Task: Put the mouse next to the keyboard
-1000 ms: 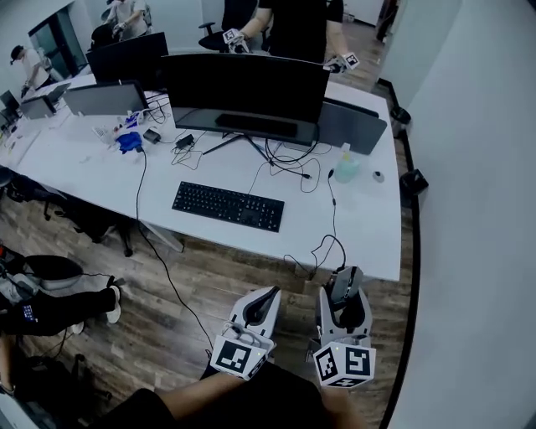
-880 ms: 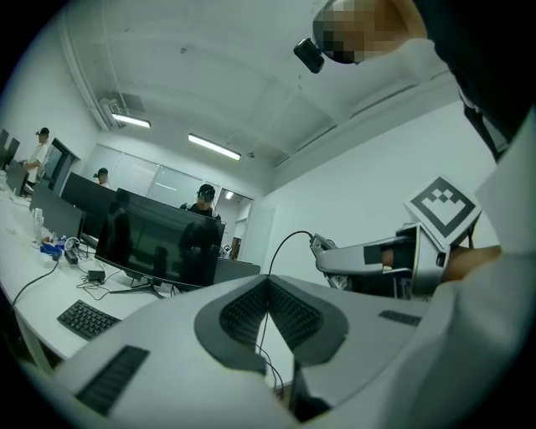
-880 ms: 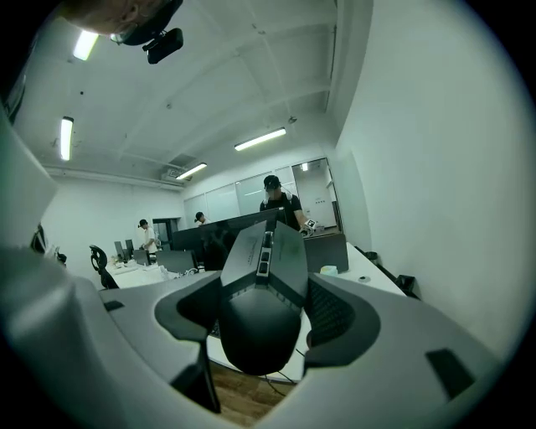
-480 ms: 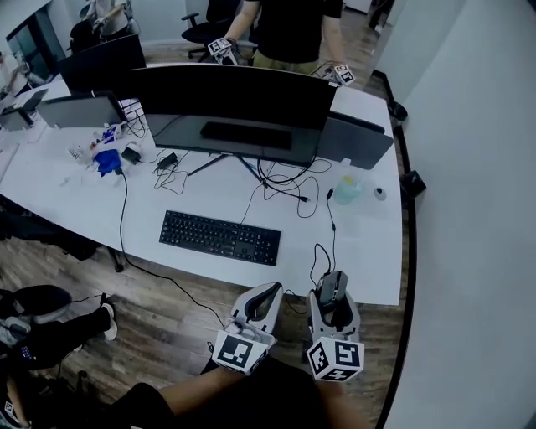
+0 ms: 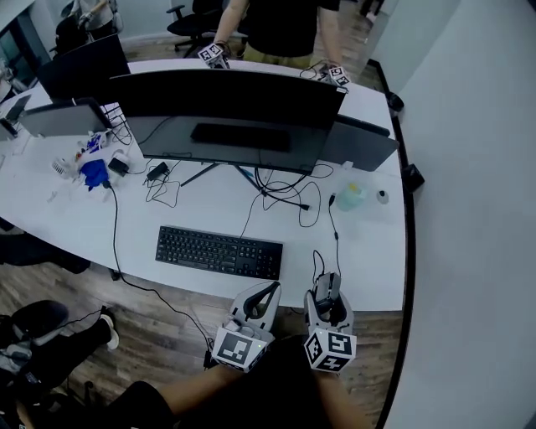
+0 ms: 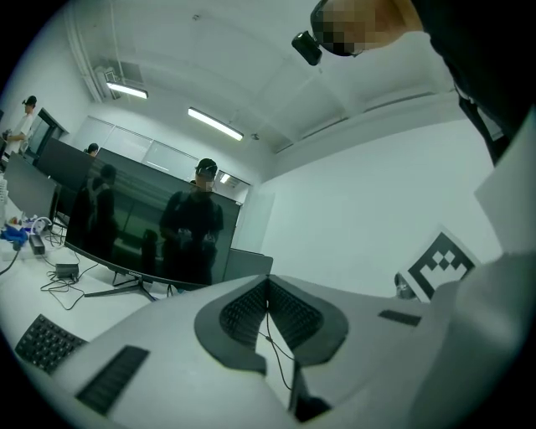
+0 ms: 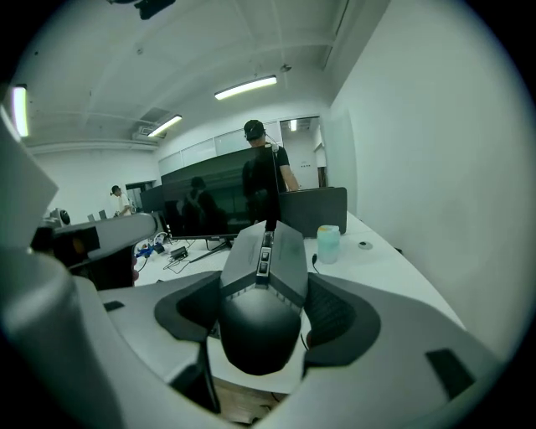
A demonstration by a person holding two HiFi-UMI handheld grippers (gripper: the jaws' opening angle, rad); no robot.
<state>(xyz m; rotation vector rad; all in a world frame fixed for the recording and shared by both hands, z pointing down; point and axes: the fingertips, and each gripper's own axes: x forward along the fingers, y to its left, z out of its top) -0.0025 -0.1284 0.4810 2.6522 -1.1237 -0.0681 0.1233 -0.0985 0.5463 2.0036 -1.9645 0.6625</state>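
A black wired mouse [image 5: 327, 288] [image 7: 261, 295] sits between the jaws of my right gripper [image 5: 328, 295] [image 7: 264, 314], which is shut on it right at the front edge of the white desk [image 5: 373, 264]. The mouse's cable [image 5: 319, 255] loops back across the desk. The black keyboard [image 5: 219, 252] lies flat to the left of the mouse, in front of the monitor [image 5: 226, 105]. My left gripper [image 5: 266, 296] [image 6: 268, 293] hangs just off the desk edge below the keyboard's right end, jaws shut and holding nothing.
A pale green bottle [image 5: 350, 196] and a small round object [image 5: 383, 197] stand at the desk's right rear. Cables and a blue item [image 5: 94, 173] clutter the left. A person [image 5: 289, 21] with grippers stands behind the desk. A grey wall [image 5: 469, 209] runs along the right.
Both grippers have come closer to the desk. The right one, still holding the mouse, has gone from over the floor to the desk's front edge.
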